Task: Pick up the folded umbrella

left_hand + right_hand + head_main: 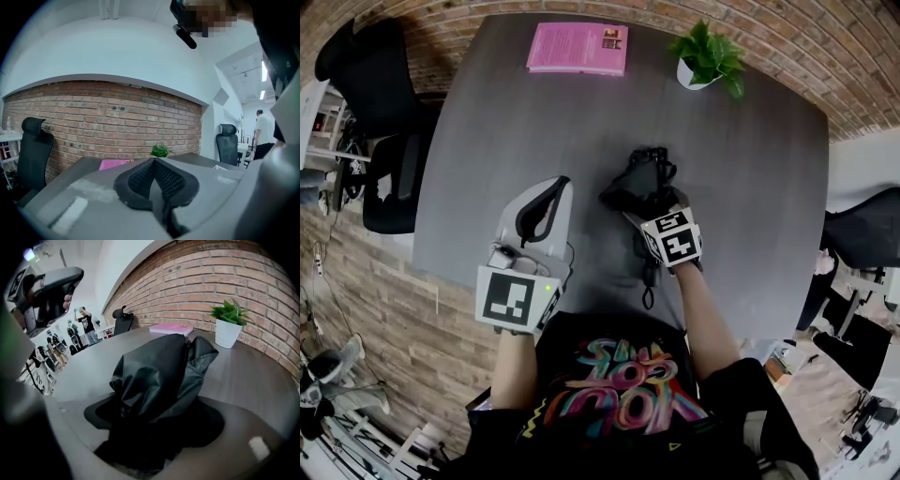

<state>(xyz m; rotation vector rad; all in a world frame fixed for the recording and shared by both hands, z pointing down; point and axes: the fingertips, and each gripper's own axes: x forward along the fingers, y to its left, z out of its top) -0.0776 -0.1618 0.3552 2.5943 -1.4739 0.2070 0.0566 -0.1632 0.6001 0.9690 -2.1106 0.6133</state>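
Observation:
The folded umbrella (637, 187), a bunch of black fabric, lies on the grey table (487, 141) right of the middle. Its strap trails toward the person. My right gripper (649, 214) points steeply down over its near end. In the right gripper view the umbrella (159, 376) fills the space between the jaws of the right gripper (157, 417). The jaws stand wide on either side of the fabric, and I see no squeeze on it. My left gripper (557, 185) hovers to the umbrella's left, shut, its mesh pads (140, 176) meeting with nothing between them.
A pink book (578, 47) lies at the table's far edge, and a potted plant (708, 56) stands to its right. Black office chairs (375, 122) stand off the table's left side. A brick wall runs behind the table.

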